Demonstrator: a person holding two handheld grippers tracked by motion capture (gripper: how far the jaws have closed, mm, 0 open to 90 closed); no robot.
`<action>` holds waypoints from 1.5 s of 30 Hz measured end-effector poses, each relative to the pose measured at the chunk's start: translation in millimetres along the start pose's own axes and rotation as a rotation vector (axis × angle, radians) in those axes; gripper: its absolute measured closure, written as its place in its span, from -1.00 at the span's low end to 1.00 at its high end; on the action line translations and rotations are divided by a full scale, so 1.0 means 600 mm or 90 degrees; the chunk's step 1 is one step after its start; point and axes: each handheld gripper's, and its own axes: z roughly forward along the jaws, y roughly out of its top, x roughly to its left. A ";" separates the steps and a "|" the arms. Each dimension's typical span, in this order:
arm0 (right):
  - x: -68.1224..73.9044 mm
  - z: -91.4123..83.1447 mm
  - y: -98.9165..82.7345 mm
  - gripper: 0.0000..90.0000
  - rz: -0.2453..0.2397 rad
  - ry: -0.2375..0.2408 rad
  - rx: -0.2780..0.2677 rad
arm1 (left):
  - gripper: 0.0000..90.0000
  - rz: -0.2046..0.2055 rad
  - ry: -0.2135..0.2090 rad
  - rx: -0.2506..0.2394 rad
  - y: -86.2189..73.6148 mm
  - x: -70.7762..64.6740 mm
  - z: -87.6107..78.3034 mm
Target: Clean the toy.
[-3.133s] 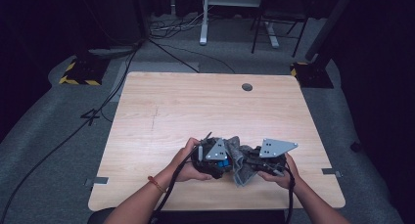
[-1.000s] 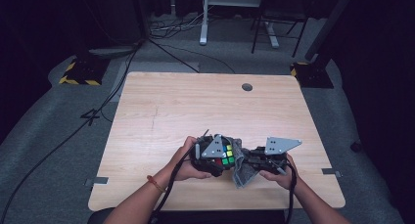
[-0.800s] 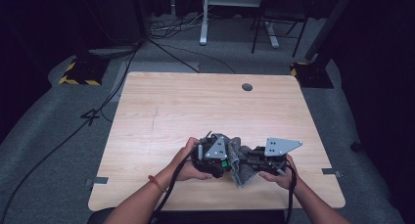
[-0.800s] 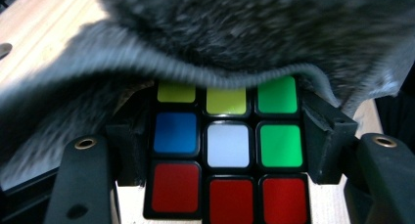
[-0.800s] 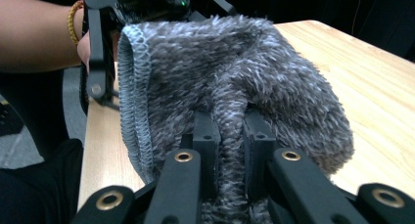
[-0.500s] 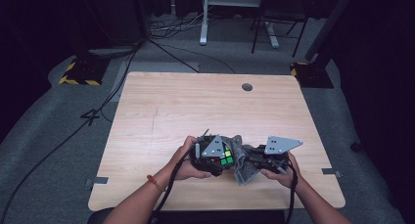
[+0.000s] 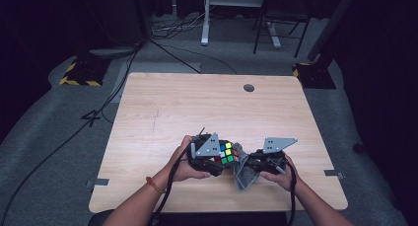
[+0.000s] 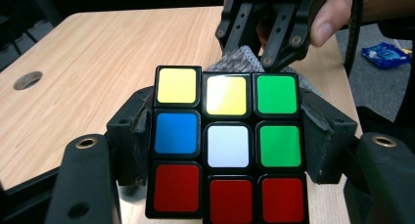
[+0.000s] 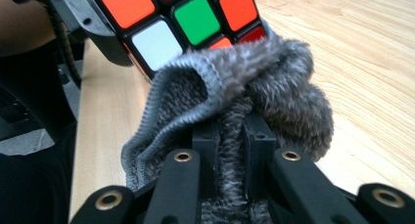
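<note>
My left gripper (image 7: 222, 157) is shut on a colour puzzle cube (image 7: 225, 153), held just above the wooden table (image 7: 197, 107) near its front edge. In the left gripper view the cube (image 8: 227, 143) sits between both pads, a face of yellow, green, blue, white and red tiles turned to the camera. My right gripper (image 7: 245, 163) is shut on a bunched grey cloth (image 7: 243, 171). In the right gripper view the cloth (image 9: 244, 87) presses up against the cube (image 9: 186, 18). In the left gripper view the right gripper (image 8: 264, 48) and the cloth (image 8: 235, 62) stand just behind the cube.
A round cable hole (image 7: 249, 88) lies at the table's far side. Cables run across the grey floor on the left, beside a yellow-and-black striped block (image 7: 81, 74). A white desk leg (image 7: 204, 18) and chair legs stand beyond the table.
The cube has been turned back and forth in the left gripper against the cloth; its coloured face points up again. Both hands stay in the same spot.
</note>
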 end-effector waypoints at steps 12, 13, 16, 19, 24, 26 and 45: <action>-0.001 -0.009 -0.001 0.78 0.004 0.006 -0.027 | -0.28 -0.015 -0.014 0.022 -0.011 0.010 0.007; -0.002 -0.010 -0.001 0.78 0.006 0.006 -0.032 | -0.28 -0.019 -0.016 0.025 -0.013 0.012 0.008; -0.001 -0.012 0.000 0.78 0.002 0.004 -0.038 | -0.28 -0.018 -0.016 0.031 -0.014 0.011 0.011; 0.000 -0.013 0.001 0.78 0.000 0.002 -0.035 | -0.28 -0.012 -0.011 0.041 -0.013 0.009 0.014; 0.001 -0.013 0.002 0.78 -0.004 -0.002 -0.037 | -0.28 0.004 -0.002 0.062 -0.013 0.006 0.019; 0.002 -0.015 0.003 0.78 -0.003 -0.002 -0.038 | -0.28 0.008 0.001 0.082 -0.014 0.004 0.025; 0.003 -0.010 0.007 0.78 -0.010 -0.055 0.004 | -0.26 0.015 0.012 0.064 -0.006 0.001 0.013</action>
